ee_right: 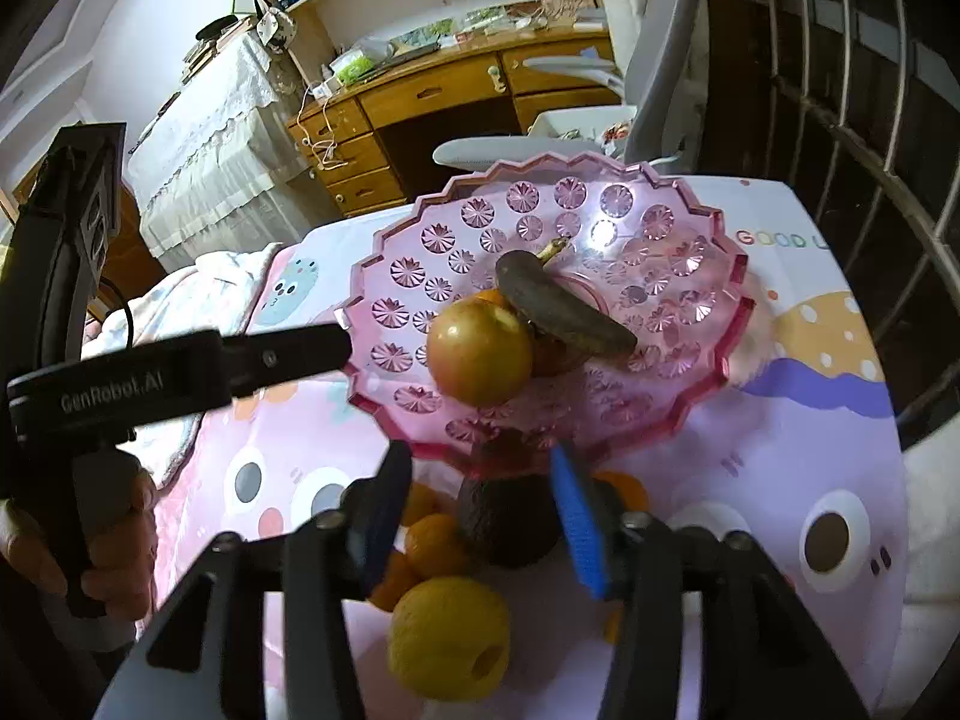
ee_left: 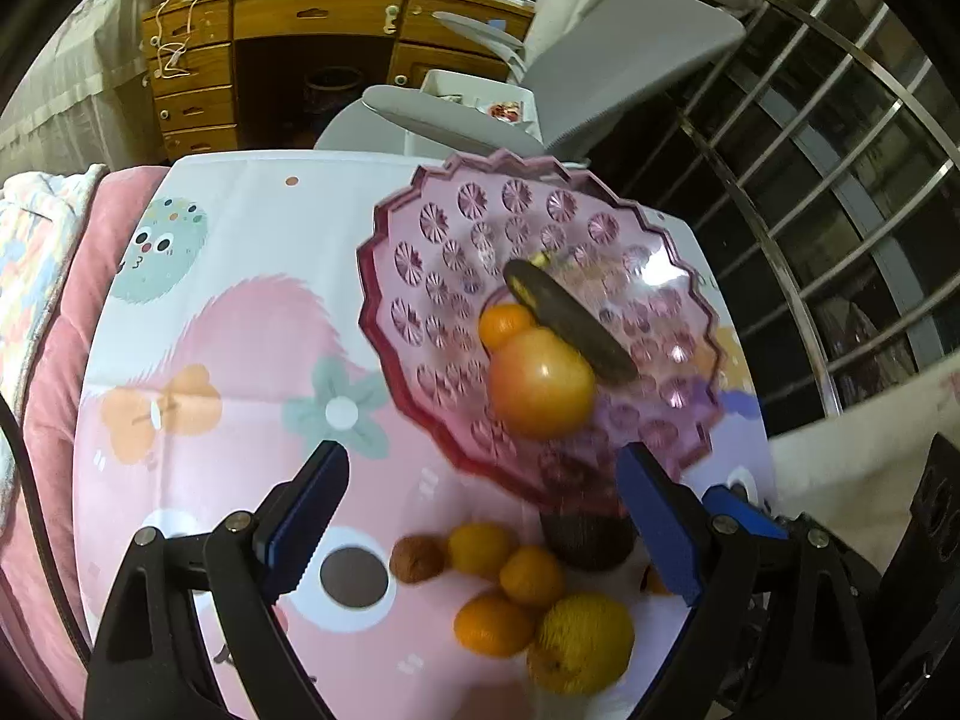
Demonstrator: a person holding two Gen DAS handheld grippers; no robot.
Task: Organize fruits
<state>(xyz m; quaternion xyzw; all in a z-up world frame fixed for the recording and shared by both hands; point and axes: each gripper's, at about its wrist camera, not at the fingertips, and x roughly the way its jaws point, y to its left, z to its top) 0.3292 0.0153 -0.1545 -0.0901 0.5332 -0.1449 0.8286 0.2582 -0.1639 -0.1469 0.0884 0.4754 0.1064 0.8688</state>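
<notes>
A pink faceted fruit bowl (ee_left: 420, 276) (ee_right: 678, 228) stands on the patterned table. It holds an apple (ee_left: 540, 384) (ee_right: 480, 351), a small orange (ee_left: 504, 324) and a dark browned banana (ee_left: 570, 324) (ee_right: 564, 312). On the table in front lie several oranges (ee_left: 531, 576) (ee_right: 435, 543), a yellow lemon (ee_left: 582, 642) (ee_right: 447, 639), a brown round fruit (ee_left: 417, 558) and a dark avocado (ee_right: 510, 510) (ee_left: 588, 534). My left gripper (ee_left: 486, 516) is open above these loose fruits. My right gripper (ee_right: 480, 516) is open with its jaws either side of the avocado, not closed on it.
The left gripper's black body (ee_right: 180, 372) reaches in from the left of the right wrist view. A grey office chair (ee_left: 600, 72) and a wooden desk (ee_left: 270, 48) stand behind the table. A metal railing (ee_left: 840, 150) runs along the right. A pink bed (ee_left: 54, 330) lies at left.
</notes>
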